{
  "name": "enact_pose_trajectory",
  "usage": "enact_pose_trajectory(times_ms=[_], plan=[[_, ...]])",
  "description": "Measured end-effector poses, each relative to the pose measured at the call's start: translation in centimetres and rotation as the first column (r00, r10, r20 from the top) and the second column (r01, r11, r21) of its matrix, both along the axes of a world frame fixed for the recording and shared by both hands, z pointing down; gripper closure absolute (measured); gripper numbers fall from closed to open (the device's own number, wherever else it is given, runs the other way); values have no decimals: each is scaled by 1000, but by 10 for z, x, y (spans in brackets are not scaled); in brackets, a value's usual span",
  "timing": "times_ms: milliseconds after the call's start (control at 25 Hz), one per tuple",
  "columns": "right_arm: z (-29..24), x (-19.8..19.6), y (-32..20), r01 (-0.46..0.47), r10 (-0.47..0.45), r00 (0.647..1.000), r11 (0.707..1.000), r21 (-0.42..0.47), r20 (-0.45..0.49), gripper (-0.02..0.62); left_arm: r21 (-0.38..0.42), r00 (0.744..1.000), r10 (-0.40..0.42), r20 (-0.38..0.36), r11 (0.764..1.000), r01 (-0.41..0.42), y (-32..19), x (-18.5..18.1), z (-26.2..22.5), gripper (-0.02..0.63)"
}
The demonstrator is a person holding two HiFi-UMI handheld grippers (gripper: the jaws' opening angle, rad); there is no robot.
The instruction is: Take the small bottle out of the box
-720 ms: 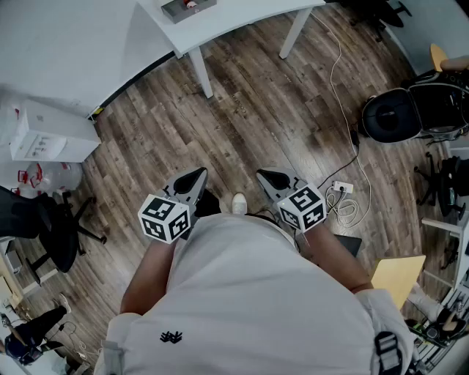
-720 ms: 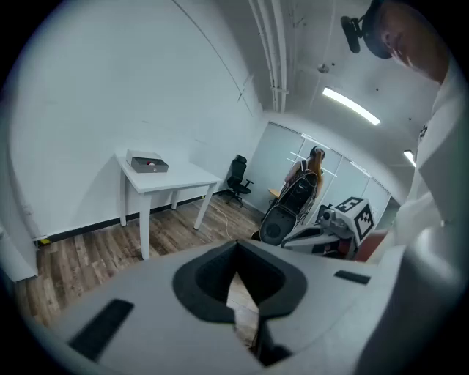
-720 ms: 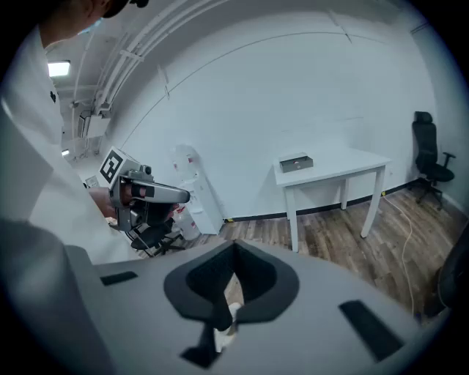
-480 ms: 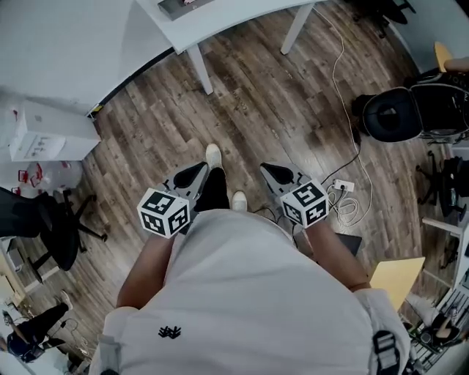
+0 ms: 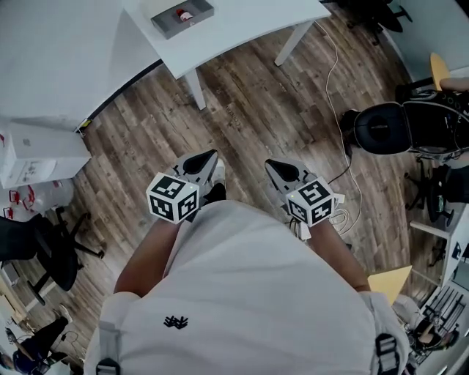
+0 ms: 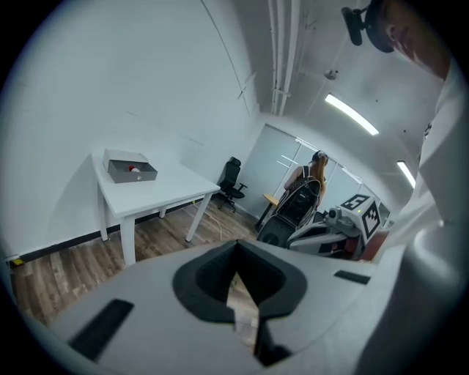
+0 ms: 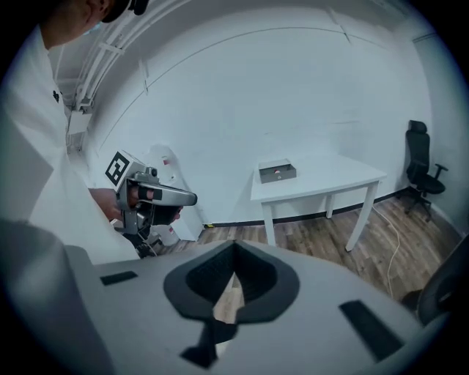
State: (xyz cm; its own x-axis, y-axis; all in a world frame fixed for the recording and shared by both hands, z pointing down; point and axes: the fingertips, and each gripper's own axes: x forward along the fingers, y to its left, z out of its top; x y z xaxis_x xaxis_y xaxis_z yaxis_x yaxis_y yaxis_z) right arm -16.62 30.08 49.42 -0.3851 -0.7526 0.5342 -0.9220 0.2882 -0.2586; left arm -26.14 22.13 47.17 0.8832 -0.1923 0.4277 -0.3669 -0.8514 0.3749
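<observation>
A grey open box [image 5: 182, 15] stands on the white table [image 5: 242, 22] at the top of the head view, and a small bottle with a red cap [image 5: 184, 14] lies in it. The left gripper view shows the same box [image 6: 132, 168] far off on the table, and so does the right gripper view [image 7: 278, 172]. My left gripper [image 5: 212, 155] and right gripper [image 5: 270, 165] are held side by side in front of my body over the wooden floor, well short of the table. Both are shut with nothing between the jaws.
Wood-plank floor [image 5: 249, 110] lies between me and the table. A black round-based device [image 5: 381, 130] and a white cable [image 5: 350, 168] are on the right. White cartons [image 5: 33, 157] and a black office chair [image 5: 44, 249] are on the left. A person [image 6: 311, 179] stands far off by the glass wall.
The table and box have come further into the head view as I step toward them. My feet have shifted under me. Both grippers stay shut and held in front of my body.
</observation>
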Motion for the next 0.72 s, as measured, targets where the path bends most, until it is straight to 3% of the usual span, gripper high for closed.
enact_pose_trajectory(times_ms=[280, 480, 720], plan=[[-7, 27, -105, -34, 34, 999, 999, -11, -2, 575, -17, 1000, 1, -1, 1000, -1, -100, 20, 8, 598], [-4, 36, -140, -26, 27, 1000, 999, -21, 12, 534, -41, 999, -40, -8, 998, 39, -134, 25, 15, 572], [1, 57, -186, 12, -11, 999, 1000, -16, 43, 534, -55, 995, -97, 20, 994, 98, -175, 42, 25, 525]])
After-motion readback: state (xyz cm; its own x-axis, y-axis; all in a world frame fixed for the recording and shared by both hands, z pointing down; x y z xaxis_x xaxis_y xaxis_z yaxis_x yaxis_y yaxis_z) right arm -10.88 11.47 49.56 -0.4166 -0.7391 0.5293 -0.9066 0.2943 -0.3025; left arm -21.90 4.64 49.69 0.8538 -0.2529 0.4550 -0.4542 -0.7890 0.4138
